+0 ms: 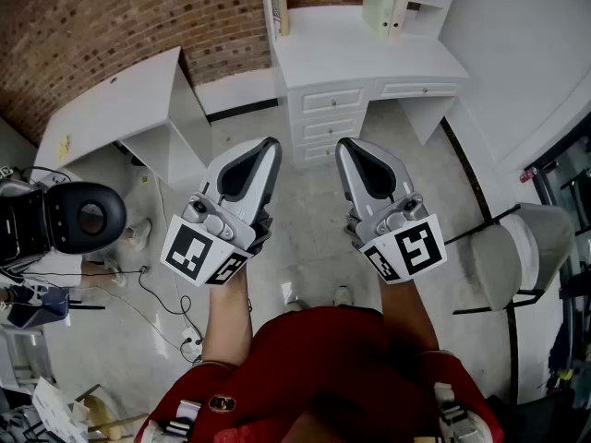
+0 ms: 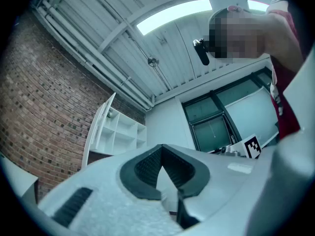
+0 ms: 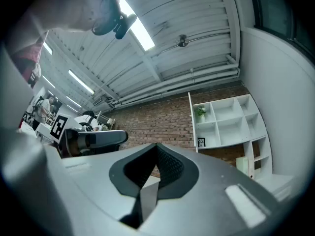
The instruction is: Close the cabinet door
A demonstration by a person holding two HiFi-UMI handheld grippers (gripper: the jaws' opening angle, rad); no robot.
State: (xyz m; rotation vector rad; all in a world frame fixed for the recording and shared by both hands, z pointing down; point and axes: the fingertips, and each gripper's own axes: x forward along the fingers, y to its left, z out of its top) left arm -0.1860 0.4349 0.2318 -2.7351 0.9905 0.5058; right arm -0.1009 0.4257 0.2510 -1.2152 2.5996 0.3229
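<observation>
Brick wall point(image 1: 111, 26), white desk point(image 1: 360, 53) ahead, left gripper point(image 1: 266, 148) and right gripper point(image 1: 345, 148) jaws together, empty

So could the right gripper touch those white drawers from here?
Probably not yet: the right gripper hangs close to the person, with floor between it and the drawers. Nothing blocks the way.

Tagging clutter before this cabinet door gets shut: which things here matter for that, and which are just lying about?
For the job: cabinet door, left tool, right tool.
Lying about: drawer desk, grey chair, folders on the desk.
</observation>
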